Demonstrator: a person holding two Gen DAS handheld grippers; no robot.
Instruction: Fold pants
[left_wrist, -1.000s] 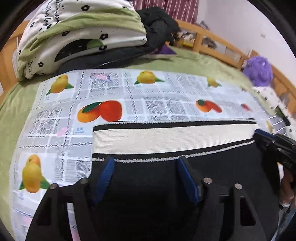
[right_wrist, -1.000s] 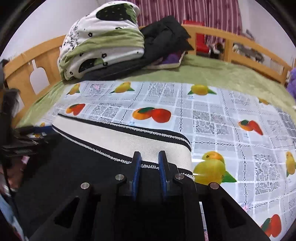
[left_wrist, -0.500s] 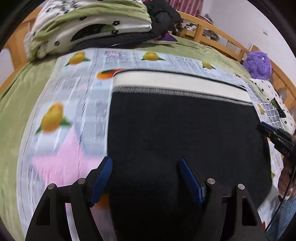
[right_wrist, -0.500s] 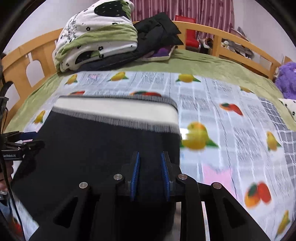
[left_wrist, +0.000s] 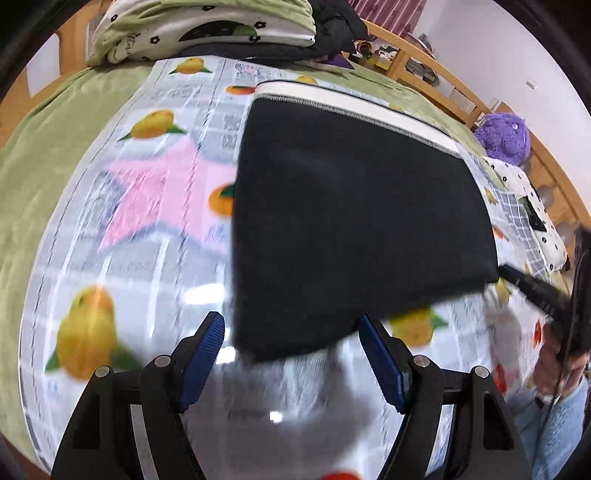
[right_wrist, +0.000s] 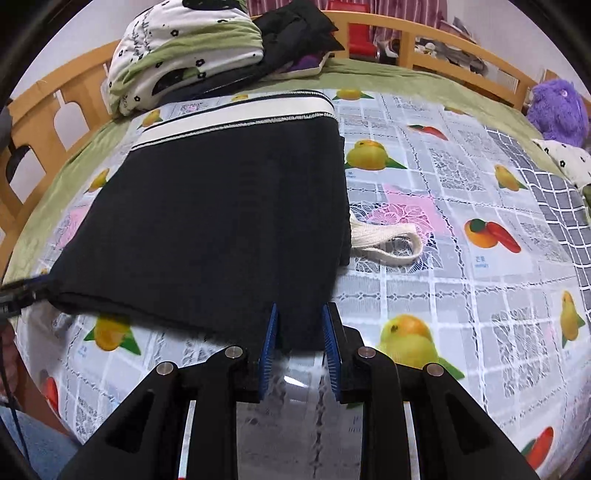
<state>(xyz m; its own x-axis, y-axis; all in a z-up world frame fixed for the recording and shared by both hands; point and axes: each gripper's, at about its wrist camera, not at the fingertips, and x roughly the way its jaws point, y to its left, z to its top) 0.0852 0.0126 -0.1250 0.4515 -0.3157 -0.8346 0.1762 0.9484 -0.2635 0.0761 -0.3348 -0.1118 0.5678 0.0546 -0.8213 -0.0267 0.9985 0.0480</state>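
The black pants (right_wrist: 214, 206) lie folded flat on the fruit-print tablecloth (right_wrist: 461, 280), their cream waistband (right_wrist: 240, 114) at the far end. A cream drawstring loop (right_wrist: 388, 243) sticks out at their right side. In the left wrist view the pants (left_wrist: 354, 221) fill the middle. My left gripper (left_wrist: 291, 354) is open and empty at the pants' near edge. My right gripper (right_wrist: 300, 343) has its jaws a little apart at the near right corner of the pants, with nothing held.
A pile of folded bedding and dark clothes (right_wrist: 207, 48) sits at the head of the bed. A wooden bed rail (right_wrist: 443, 48) runs behind. A purple plush toy (right_wrist: 557, 107) lies at the far right. The green bedsheet (left_wrist: 44, 155) surrounds the cloth.
Both grippers have pulled back from the waistband to the near edge of the pants. The right gripper has opened slightly and let go of the fabric.
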